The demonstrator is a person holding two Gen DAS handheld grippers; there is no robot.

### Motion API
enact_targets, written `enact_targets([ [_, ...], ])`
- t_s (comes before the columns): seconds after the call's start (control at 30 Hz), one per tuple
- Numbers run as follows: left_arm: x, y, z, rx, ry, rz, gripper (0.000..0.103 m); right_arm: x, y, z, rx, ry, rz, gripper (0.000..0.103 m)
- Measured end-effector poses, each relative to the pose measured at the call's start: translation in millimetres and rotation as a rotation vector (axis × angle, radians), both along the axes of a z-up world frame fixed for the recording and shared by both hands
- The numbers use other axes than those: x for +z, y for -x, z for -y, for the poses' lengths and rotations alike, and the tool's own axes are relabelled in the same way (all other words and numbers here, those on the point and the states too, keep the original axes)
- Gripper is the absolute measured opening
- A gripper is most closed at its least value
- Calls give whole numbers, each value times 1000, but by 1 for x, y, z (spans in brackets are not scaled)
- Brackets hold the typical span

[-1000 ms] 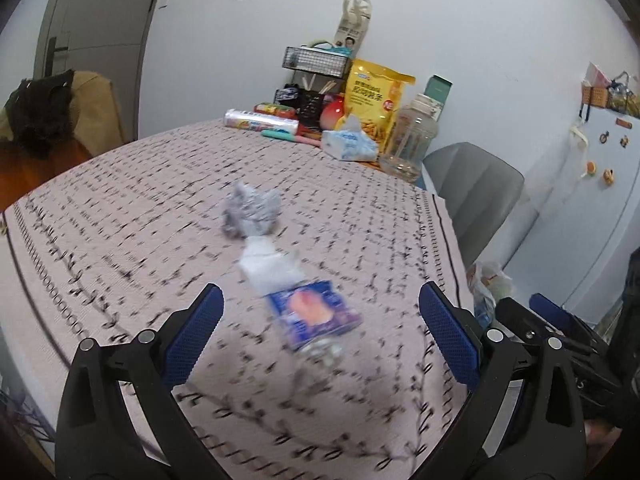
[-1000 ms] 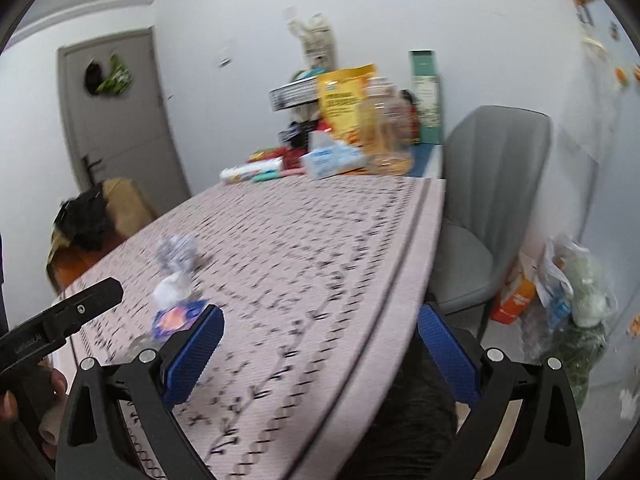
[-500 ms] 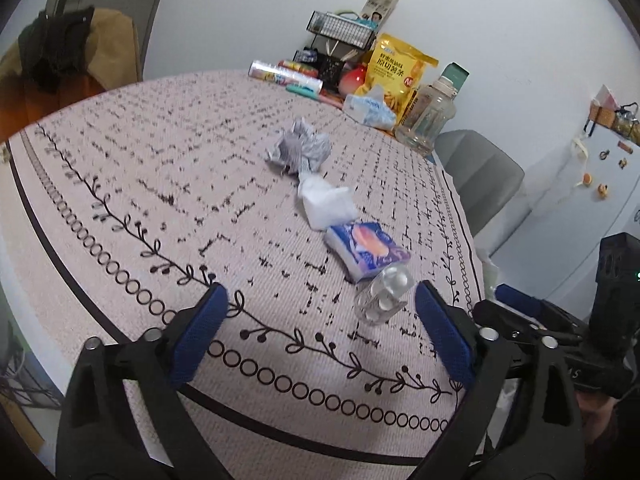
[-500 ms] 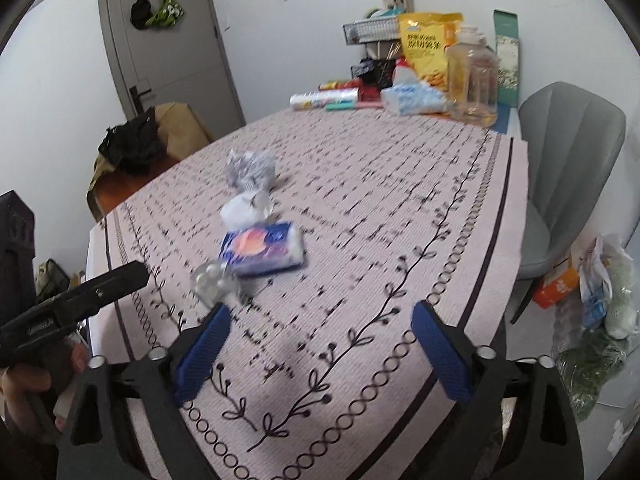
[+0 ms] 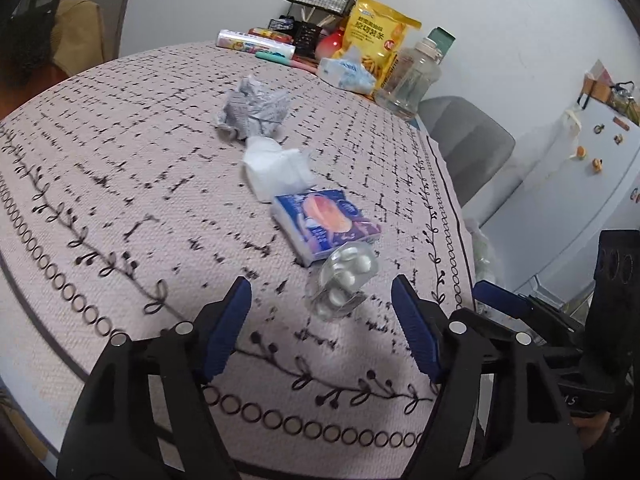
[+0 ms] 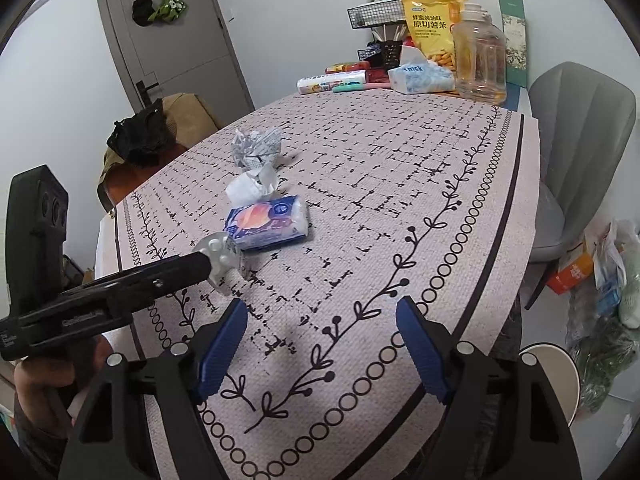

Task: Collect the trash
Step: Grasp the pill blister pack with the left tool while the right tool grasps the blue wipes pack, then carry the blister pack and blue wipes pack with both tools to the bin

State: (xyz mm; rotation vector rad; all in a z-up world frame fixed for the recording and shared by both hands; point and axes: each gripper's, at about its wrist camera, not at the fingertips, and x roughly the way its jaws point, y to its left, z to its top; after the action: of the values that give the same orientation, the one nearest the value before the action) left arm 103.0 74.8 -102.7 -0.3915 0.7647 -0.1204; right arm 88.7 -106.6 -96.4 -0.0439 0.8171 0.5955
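Trash lies in a row on the patterned tablecloth (image 5: 120, 200): a crumpled printed paper ball (image 5: 254, 108), a white tissue (image 5: 278, 168), a blue tissue pack (image 5: 324, 226) and a clear pill blister pack (image 5: 344, 284). My left gripper (image 5: 322, 328) is open, its fingers either side of the blister pack, just short of it. In the right wrist view the left gripper's arm (image 6: 120, 288) reaches to the blister pack (image 6: 222, 256). My right gripper (image 6: 322, 344) is open and empty over the table's near edge, right of the tissue pack (image 6: 268, 222).
At the table's far end stand a yellow snack bag (image 6: 434, 28), a clear jug (image 6: 480, 56), a tissue box (image 6: 420, 76), a wire rack (image 6: 376, 16) and a roll (image 6: 332, 80). A grey chair (image 6: 576, 140) and floor bags (image 6: 600, 264) are right of the table.
Both grippers have come closer to the table. The left one has moved in until its open fingers flank the blister pack. The jaws have narrowed somewhat.
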Motion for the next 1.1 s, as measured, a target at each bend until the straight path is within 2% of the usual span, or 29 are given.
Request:
enact_targets([
  [0.03, -1, -5, 3, -7, -15, -3, 70, 1, -2, 0, 4, 1, 4, 76],
  [0.07, -2, -7, 3, -7, -20, -12, 58, 2, -3, -1, 7, 5, 9, 76],
  [0.1, -6, -12, 2, -9, 0, -34, 34, 3, -5, -3, 12, 12, 20, 76],
  [0.17, -9, -11, -6, 12, 44, -47, 14, 6, -12, -6, 17, 11, 23, 76],
  [0.2, -10, -9, -9, 25, 46, -44, 8, 7, -15, -8, 20, 8, 20, 76],
  [0.33, -1, 8, -29, 96, 40, -9, 8, 10, -23, -23, 49, 12, 21, 77],
  [0.43, 3, 18, -45, 139, 44, 10, 8, 8, -26, -43, 75, 30, 21, 87],
  [0.63, 1, 25, -74, 203, 48, 12, 8, 3, -35, -80, 95, 59, 10, 95],
  [0.93, -5, 29, -92, 245, 56, 3, 8, -13, -58, -117, 53, 114, -20, 95],
  [0.97, -4, 27, -91, 245, 53, 3, 8, -16, -60, -119, 56, 124, -33, 94],
  [1.03, -3, 27, -88, 241, 51, 4, 8, -21, -63, -124, 73, 148, -55, 74],
  [1.1, -1, 25, -85, 237, 42, 7, 8, -20, -60, -125, 94, 162, -47, 70],
])
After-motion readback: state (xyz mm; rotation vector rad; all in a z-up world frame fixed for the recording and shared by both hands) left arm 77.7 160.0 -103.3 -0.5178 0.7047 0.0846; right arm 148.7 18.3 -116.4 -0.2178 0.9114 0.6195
